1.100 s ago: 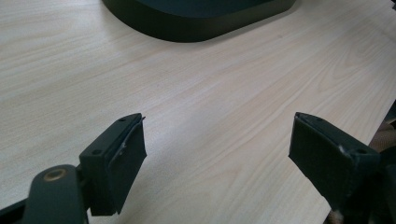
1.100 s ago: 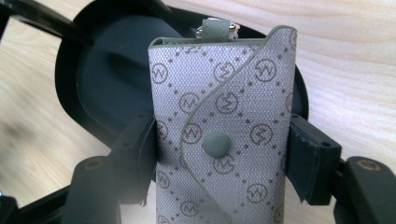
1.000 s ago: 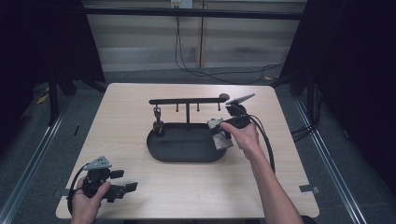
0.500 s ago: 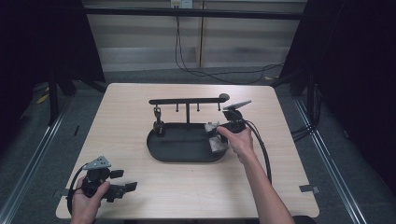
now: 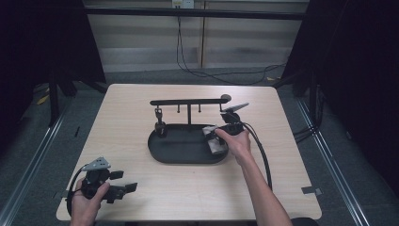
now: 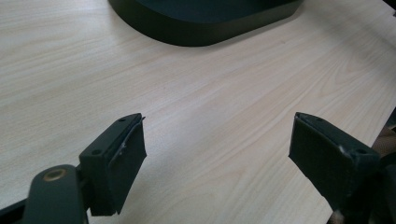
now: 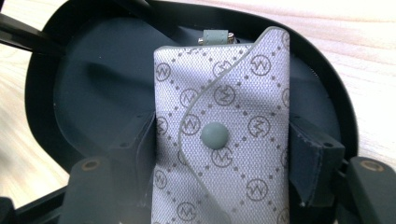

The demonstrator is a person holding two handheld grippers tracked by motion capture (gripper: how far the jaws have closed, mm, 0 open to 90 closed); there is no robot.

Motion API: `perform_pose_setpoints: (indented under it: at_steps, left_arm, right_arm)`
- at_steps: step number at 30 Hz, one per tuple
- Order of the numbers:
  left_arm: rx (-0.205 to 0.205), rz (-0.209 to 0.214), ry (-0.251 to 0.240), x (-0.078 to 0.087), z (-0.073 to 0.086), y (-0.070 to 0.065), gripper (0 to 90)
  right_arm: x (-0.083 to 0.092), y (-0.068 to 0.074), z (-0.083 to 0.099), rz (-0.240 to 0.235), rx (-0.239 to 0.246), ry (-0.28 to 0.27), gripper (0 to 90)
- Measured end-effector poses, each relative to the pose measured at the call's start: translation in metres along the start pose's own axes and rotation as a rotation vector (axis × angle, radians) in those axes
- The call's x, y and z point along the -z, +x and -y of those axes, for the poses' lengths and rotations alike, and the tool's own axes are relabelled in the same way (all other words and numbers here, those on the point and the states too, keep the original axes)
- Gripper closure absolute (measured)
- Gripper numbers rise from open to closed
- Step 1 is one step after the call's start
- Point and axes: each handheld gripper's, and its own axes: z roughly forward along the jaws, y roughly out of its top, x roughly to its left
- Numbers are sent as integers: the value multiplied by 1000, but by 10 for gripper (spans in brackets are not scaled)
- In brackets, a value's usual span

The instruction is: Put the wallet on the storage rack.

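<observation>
We start with the pouch (image 7: 222,135), a small grey fabric case with a printed monogram pattern and a round snap on its flap. It sits between the jaws of our right hand-held gripper (image 7: 222,154), its long axis running straight away from the gripper toward the far wall of the tray (image 7: 42,93). The jaws have just been opening a little, and in the right gripper view the pads stand at the pouch's two long edges; we cannot tell whether they still press on it or have just let go.

From above, the pouch (image 5: 216,145) lies at the right end of the dark oval tray (image 5: 162,153), low over or on its floor. The right hand-held gripper (image 5: 220,136) is on the pouch, so the right hand is by far the nearer one. We judge the coming move to be a release and a straight pull back along the pouch's length.

A rack (image 5: 188,101) with a crossbar rises from the tray's far edge; a small dark piece (image 5: 160,126) hangs or stands at its left.

Our left hand-held gripper (image 5: 123,187) rests at the near left corner of the table (image 5: 291,155), well apart from the tray, jaws wide and holding nothing.
</observation>
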Motion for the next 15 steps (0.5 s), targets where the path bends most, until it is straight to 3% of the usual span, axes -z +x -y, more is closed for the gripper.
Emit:
perform_pose_setpoints:
  at_steps: [8,15]
  left_arm:
    - [-3,7,7,-1,0,0,181]
    - [-4,4,4,-1,0,0,181]
  right_arm:
    - [-7,-1,1,12,-3,1,307]
    - [1,1,1,10,6,-40,299]
